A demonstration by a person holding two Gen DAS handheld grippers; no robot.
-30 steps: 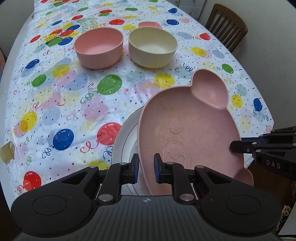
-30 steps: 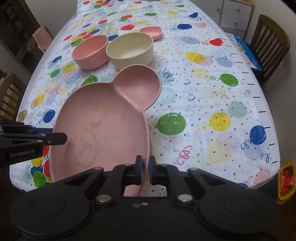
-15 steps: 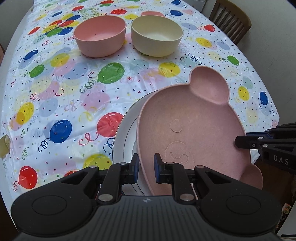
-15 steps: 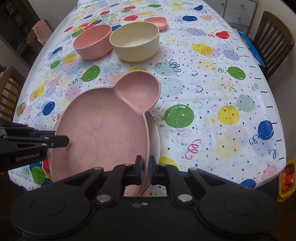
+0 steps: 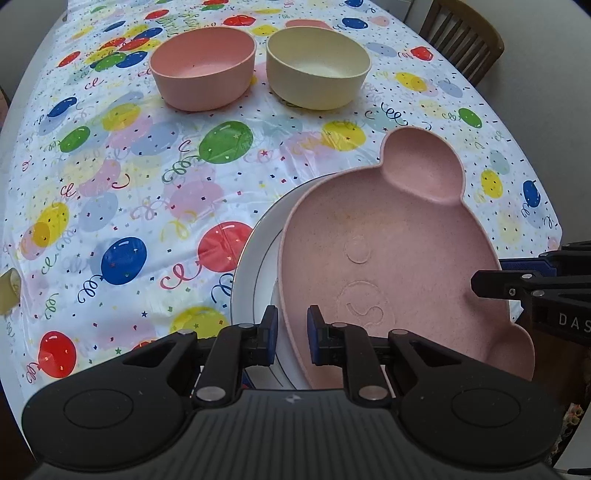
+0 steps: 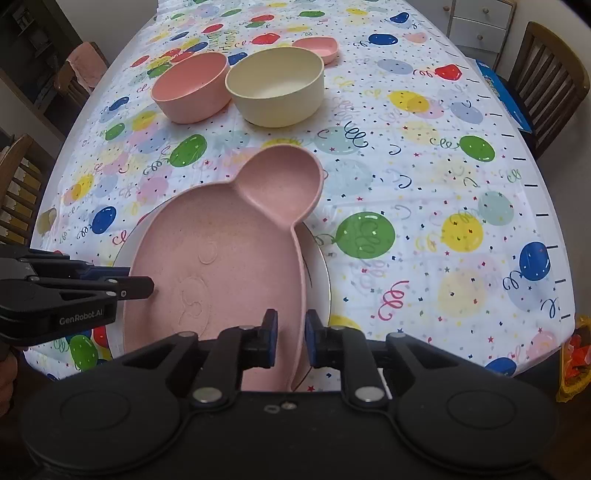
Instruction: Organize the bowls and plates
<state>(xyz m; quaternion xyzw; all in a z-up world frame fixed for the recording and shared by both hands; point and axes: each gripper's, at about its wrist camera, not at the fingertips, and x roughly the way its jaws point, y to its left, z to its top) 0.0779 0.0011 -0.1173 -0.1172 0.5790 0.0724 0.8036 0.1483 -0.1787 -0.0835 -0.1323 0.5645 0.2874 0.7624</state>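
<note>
A pink bear-shaped plate [image 5: 388, 236] lies on a white plate [image 5: 255, 266] at the near end of the balloon-print table. My left gripper [image 5: 291, 332] is shut on the pink plate's near left rim. In the right wrist view my right gripper [image 6: 291, 332] straddles the near right rim of the pink plate [image 6: 229, 236]. Its jaws are opening: the rim stands close to the right pad and clear of the left one. The white plate [image 6: 317, 266] shows beyond that rim. A pink bowl [image 5: 203, 70] and a cream bowl [image 5: 317, 70] stand side by side farther back.
A small pink dish [image 6: 317, 46] sits behind the cream bowl. A small yellowish cup [image 5: 9, 291] is at the table's left edge. A wooden chair [image 6: 550, 74] and white drawers [image 6: 480, 26] stand off the table to the right.
Both grippers sank with the pink plate, which now lies on the white plate. The right gripper's jaws, tight on the rim before, have spread apart.
</note>
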